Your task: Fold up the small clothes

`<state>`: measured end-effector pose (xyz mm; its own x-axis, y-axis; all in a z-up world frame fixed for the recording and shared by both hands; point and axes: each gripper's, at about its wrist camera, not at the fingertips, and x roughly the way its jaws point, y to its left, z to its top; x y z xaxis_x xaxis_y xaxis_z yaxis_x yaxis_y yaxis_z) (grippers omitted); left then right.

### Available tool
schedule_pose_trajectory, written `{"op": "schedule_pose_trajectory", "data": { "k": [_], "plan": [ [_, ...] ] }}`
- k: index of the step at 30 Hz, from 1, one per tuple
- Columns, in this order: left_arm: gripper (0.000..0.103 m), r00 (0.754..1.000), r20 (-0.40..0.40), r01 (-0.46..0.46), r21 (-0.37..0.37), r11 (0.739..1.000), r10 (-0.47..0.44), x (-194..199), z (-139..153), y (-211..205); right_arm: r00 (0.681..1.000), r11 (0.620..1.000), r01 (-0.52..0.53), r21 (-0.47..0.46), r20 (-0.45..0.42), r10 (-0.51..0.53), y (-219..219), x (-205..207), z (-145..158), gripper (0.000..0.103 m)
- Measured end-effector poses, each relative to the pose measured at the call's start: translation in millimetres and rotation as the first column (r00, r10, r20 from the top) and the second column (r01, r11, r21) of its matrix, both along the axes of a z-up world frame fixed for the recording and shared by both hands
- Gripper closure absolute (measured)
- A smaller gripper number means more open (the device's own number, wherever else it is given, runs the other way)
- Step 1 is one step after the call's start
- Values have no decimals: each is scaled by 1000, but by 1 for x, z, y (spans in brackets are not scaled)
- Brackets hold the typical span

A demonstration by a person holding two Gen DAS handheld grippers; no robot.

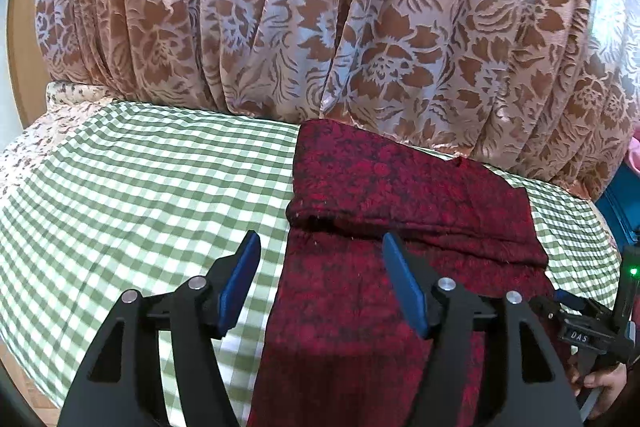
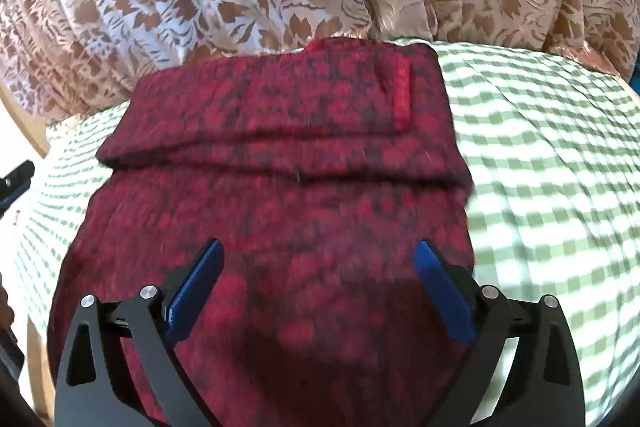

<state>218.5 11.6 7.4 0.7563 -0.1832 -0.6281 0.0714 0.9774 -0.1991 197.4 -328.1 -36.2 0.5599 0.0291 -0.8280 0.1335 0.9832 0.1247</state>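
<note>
grippers: your left gripper (image 1: pixel 318 269) has its jaws apart and nothing between the blue pads; it hangs over the left edge of the cloth, one pad above the checks, one above the red. your right gripper (image 2: pixel 320 277) stands wider, jaws spread and empty, over the middle of the near half.
garment: dark red patterned garment (image 2: pixel 280 195) lies flat on the green checked bedcover (image 1: pixel 140 187); what kind of garment it is, you cannot tell from here. its near end runs out under both grippers.
fold: far part is already doubled over, leaving a raised fold edge (image 1: pixel 400 227) running across the cloth just beyond your pads.
trim: brighter red ribbed strip (image 2: pixel 401 95) sits on the folded-over layer, toward its right side.
handling: reckon it soft, limp and light, with a fuzzy knit-like face that should grip well on the pads. it will sag and drag unless both ends of an edge go up together.
hold: judged best at the two near corners or the side edges of the near half, pinching down into the soft bedding so you catch every layer; a pinch in the middle would only bunch it.
risk: lifting the near half may pull the far fold open, as nothing pins it.
backdrop: floral patterned curtain (image 1: pixel 320 27) hangs behind the bed, touching the garment's far edge.
</note>
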Motion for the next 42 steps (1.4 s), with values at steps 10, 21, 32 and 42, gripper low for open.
{"op": "schedule_pose_trajectory", "data": {
  "k": [10,21,32,42],
  "plan": [
    [33,1000,-9,2,26,1000,-2,-36,-7,7,997,996,73,45,-24,-72,-25,-58,0,8],
    [34,978,-207,-9,-68,998,-5,-71,-63,57,996,984,53,168,-83,-39,-14,-125,-12,8],
    [59,934,-327,61,-256,965,-145,-132,-100,69,983,966,-59,250,-152,100,5,-183,-16,50],
    [89,922,-275,186,-305,934,-274,-136,-69,57,980,936,-121,331,-112,166,0,-174,8,82]
  ]
}}
